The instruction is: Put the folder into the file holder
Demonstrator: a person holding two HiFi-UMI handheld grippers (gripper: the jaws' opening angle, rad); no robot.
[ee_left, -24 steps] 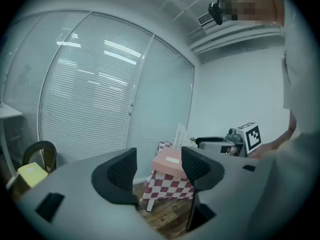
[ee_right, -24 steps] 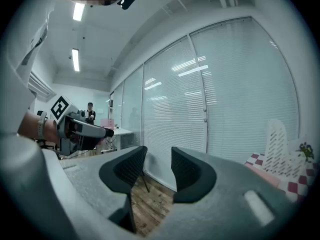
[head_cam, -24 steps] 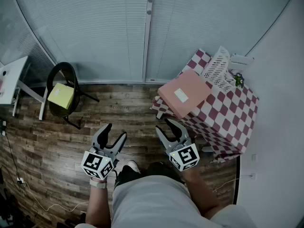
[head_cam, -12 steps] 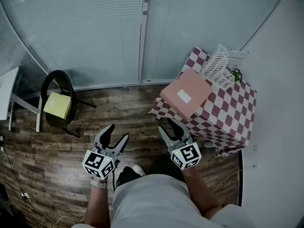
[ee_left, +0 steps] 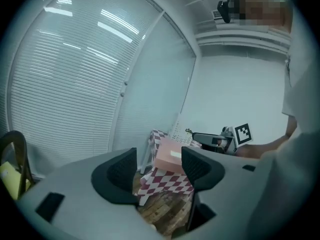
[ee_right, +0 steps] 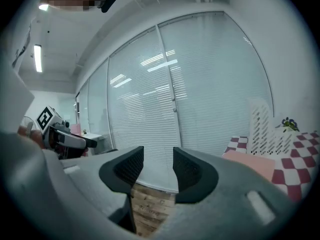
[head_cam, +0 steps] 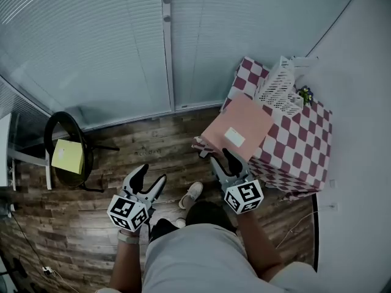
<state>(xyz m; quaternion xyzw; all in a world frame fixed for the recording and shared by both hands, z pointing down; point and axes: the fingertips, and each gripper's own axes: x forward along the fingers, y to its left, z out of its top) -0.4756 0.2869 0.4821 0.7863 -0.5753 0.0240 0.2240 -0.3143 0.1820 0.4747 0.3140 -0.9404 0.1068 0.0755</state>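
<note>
Pink folder (head_cam: 241, 124) carries a white label (head_cam: 234, 138); the print is too small for me to read. The folder lies flat at the bench's (head_cam: 299, 145) near left corner, overhanging the edge toward me. White file holder (head_cam: 276, 85) stands upright at the far edge, just behind it. Wood floor (head_cam: 159, 142) lies open to the left. Right gripper (head_cam: 221, 156) points forward, just short of the overhang, jaws slightly parted, empty. Left gripper (head_cam: 150, 174) hangs over the floor, jaws released wider, empty.
</note>
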